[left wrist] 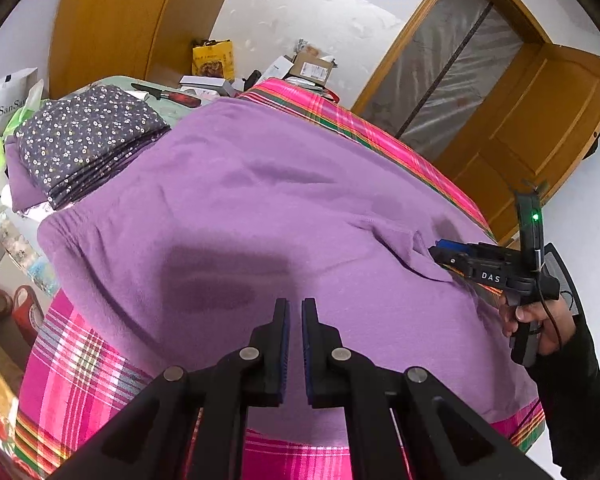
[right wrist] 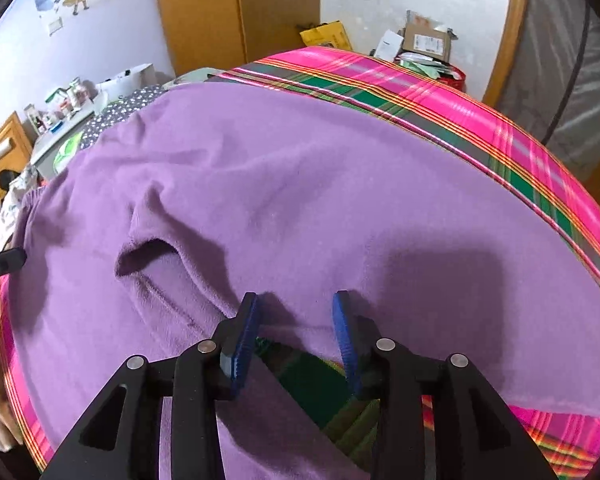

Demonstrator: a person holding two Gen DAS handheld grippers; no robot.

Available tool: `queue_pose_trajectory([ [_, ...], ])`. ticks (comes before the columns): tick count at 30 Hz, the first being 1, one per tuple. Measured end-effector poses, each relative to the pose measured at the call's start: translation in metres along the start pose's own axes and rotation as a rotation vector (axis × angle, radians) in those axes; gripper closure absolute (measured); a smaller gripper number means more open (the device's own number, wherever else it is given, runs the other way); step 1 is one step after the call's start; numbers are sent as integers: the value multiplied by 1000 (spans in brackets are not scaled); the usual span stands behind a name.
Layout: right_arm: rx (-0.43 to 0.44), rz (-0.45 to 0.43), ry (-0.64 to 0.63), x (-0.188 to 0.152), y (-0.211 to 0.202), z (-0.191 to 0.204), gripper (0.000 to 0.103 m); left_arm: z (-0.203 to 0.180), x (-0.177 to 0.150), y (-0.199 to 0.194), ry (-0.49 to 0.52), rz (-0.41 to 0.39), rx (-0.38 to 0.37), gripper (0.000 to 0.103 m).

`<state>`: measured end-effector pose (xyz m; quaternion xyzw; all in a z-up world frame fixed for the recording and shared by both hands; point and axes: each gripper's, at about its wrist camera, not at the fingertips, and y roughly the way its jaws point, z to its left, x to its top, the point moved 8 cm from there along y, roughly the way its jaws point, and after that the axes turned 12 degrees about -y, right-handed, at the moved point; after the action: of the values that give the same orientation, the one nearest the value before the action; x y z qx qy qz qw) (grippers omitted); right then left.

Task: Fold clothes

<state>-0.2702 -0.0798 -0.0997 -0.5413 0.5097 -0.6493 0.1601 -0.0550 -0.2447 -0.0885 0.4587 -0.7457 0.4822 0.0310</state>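
Note:
A purple fleece garment (left wrist: pixel 260 200) lies spread over a pink plaid cloth (left wrist: pixel 72 364) on the table. My left gripper (left wrist: pixel 296 310) hovers over the garment's near edge, jaws shut with nothing between them. A hand (left wrist: pixel 536 320) holds my right gripper (left wrist: pixel 440 251) at the garment's right edge, where the fabric puckers into a fold. In the right wrist view the right gripper (right wrist: pixel 296 304) stands open astride the garment's (right wrist: pixel 300 184) hem, its blue pads (right wrist: pixel 247 332) apart and not pressing the cloth. The plaid cloth (right wrist: pixel 312 376) shows through a gap between them. The left gripper's tip (right wrist: pixel 4 261) peeks in at far left.
A folded dark floral cloth (left wrist: pixel 88 136) lies at the table's far left, with a red-handled knife (left wrist: pixel 168 95) behind it. Cardboard boxes (left wrist: pixel 312 66) and a yellow bag (left wrist: pixel 213 58) crowd the far end. A wooden door (left wrist: pixel 548 120) stands right; tape rolls (left wrist: pixel 24 308) lie at left below the table's edge.

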Motion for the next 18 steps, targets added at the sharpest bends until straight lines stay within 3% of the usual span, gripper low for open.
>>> queue_pose_trajectory([
  [6,-22,-56,53,19,0,4,64,0,0,-5,4,-12,5,98],
  [11,-41,-45,6,21,9,17,60,10,6,-13,-7,-37,24,98],
  [18,-9,-38,9,6,0,22,57,45,24,-26,-103,-104,68,98],
])
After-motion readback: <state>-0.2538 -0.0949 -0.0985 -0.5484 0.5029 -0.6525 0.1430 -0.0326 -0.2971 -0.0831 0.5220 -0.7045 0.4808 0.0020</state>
